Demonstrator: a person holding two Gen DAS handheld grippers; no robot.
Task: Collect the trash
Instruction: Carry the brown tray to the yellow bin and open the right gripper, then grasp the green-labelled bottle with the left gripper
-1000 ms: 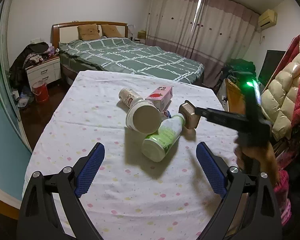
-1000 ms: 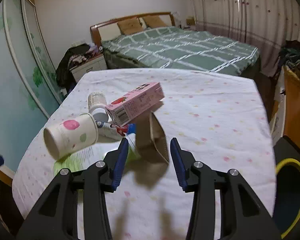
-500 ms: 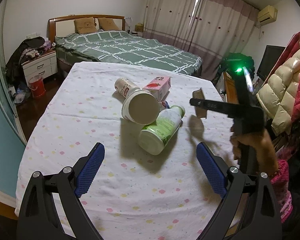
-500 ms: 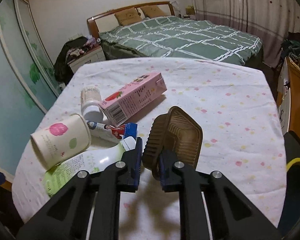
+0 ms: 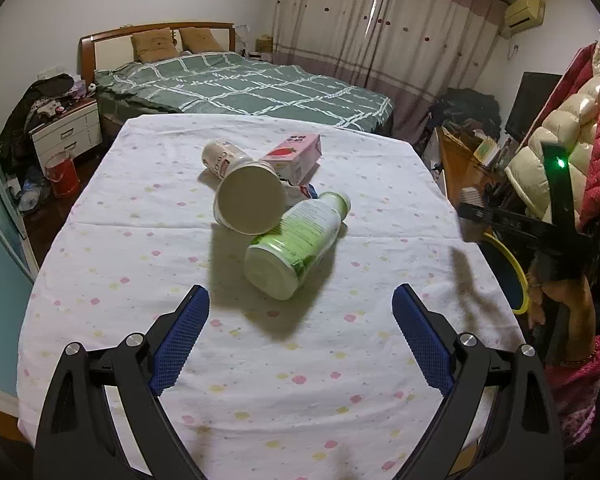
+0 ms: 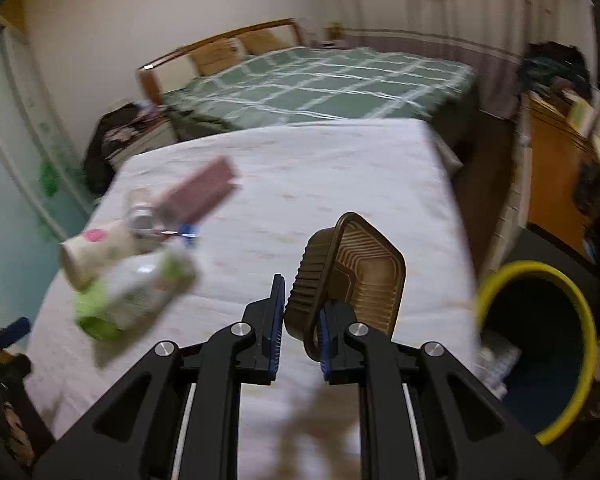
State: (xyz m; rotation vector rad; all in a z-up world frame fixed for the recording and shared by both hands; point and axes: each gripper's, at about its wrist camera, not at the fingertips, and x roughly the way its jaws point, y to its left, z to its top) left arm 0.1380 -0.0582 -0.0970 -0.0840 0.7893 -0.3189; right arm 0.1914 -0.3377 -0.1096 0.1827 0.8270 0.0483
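bedside table [image 6: 340, 168]; right gripper [image 6: 298, 334] pinching brown tray [image 6: 360, 276].

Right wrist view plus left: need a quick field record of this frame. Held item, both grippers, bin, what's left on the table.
held item: brown plastic tray, lifted off the table, on edge
right gripper: shut on the tray's rim
left gripper: open, empty, over the table
bin: yellow-rimmed bin, beside the table's right edge
left on table: paper cup, green bottle, pink carton, small white bottle, all lying clustered
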